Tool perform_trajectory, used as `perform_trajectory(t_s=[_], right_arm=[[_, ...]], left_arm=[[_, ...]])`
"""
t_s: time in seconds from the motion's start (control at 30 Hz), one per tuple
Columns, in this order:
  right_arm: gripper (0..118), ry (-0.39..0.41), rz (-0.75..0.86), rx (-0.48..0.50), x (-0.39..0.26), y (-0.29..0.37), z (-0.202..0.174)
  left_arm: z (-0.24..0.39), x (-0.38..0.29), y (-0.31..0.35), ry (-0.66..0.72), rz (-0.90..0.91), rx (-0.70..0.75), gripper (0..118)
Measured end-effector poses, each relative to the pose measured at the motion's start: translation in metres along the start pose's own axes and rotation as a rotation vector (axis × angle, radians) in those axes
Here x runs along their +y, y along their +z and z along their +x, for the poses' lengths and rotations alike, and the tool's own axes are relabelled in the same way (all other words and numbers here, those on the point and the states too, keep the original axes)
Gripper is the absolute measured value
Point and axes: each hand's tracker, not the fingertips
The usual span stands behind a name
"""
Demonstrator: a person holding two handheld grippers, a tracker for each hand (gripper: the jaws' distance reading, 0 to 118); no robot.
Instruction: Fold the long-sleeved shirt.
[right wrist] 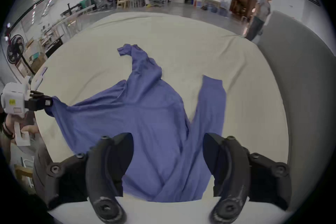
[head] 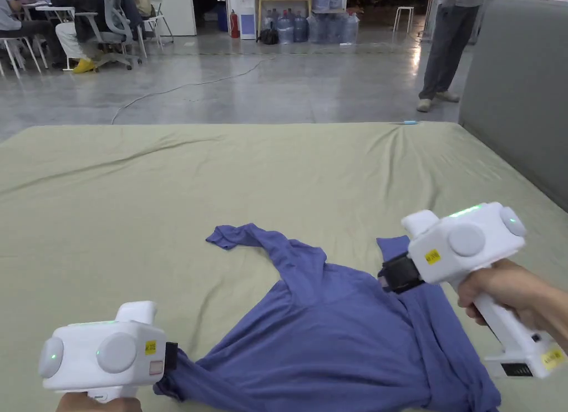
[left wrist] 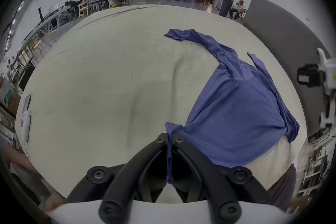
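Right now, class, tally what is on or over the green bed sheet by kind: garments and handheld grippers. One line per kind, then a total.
Blue long-sleeved shirt: 1
Handheld grippers: 2, the left gripper shut on a corner of the shirt, the right gripper open above it
Total: 3
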Motion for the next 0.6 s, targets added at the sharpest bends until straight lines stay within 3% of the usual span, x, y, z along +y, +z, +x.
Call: perform_trajectory(t_s=[0.13,0.3,0.43,0.47,0.5,0.53,0.6], right_arm=[[79,0.127,-0.121,-0.042,0.043,-0.084,0.002],[74,0.123,-0.208,-0.044,0.054,-0.160,0.011],[48,0.156,-0.301,-0.043,0.045,-0.189,0.006],[18,0.114,-0.273,0.027,0.043,-0.187,0.006],[0,0.066,-0.272,0.101,0.044,-0.183,0.004],[0,0.097,-0.258,0.010,0.045,-0.179,-0.001],[0,0.123,-0.255,0.008,0.046,-0.162,-0.005]], left_arm=[[-0.001,0.010,-0.009,0.026,-0.015,-0.023,0],[-0.003,0.010,-0.017,0.023,-0.020,-0.027,0],[-0.005,0.012,-0.023,0.026,-0.031,-0.021,0],[-0.005,0.012,-0.023,0.024,-0.030,-0.014,0],[-0.004,0.013,-0.023,0.024,-0.030,-0.007,0],[-0.005,0.014,-0.020,0.024,-0.029,-0.005,0],[-0.007,0.017,-0.013,0.027,-0.024,-0.011,0]])
